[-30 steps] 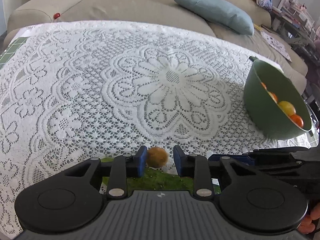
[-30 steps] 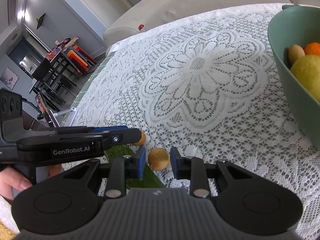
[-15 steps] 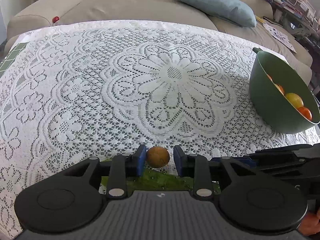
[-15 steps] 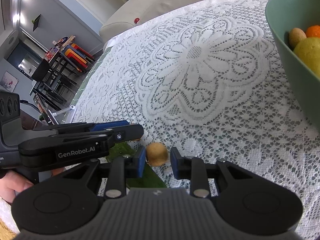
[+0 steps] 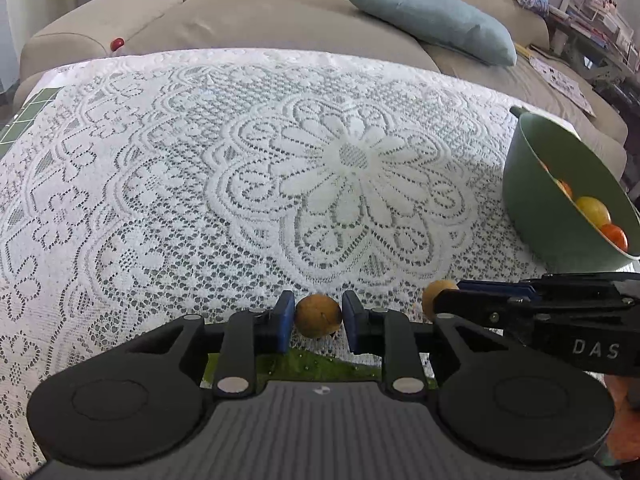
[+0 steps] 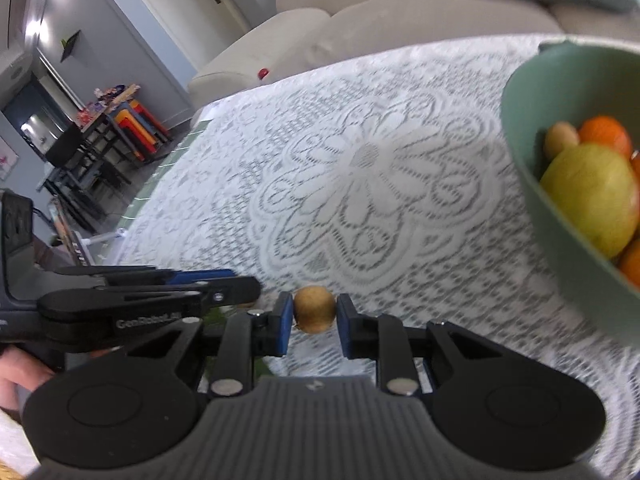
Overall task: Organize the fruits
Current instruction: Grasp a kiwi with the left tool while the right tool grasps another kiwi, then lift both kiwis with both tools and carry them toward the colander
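The left hand-held gripper [image 5: 318,318] is clamped on a small round tan-brown fruit [image 5: 318,316], blue pads touching both its sides. The right hand-held gripper [image 6: 311,314] grips a second matching fruit [image 6: 314,309] the same way. Both hover at the near edge of a table under white floral lace [image 5: 240,184]. A smooth green bowl [image 5: 532,200] holding yellow and orange fruit stands at the right edge.

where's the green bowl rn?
The green bowl sits on the lace tablecloth at the table's right edge in the left wrist view, sofa behind it, fruit inside. In the right wrist view it fills the right side.
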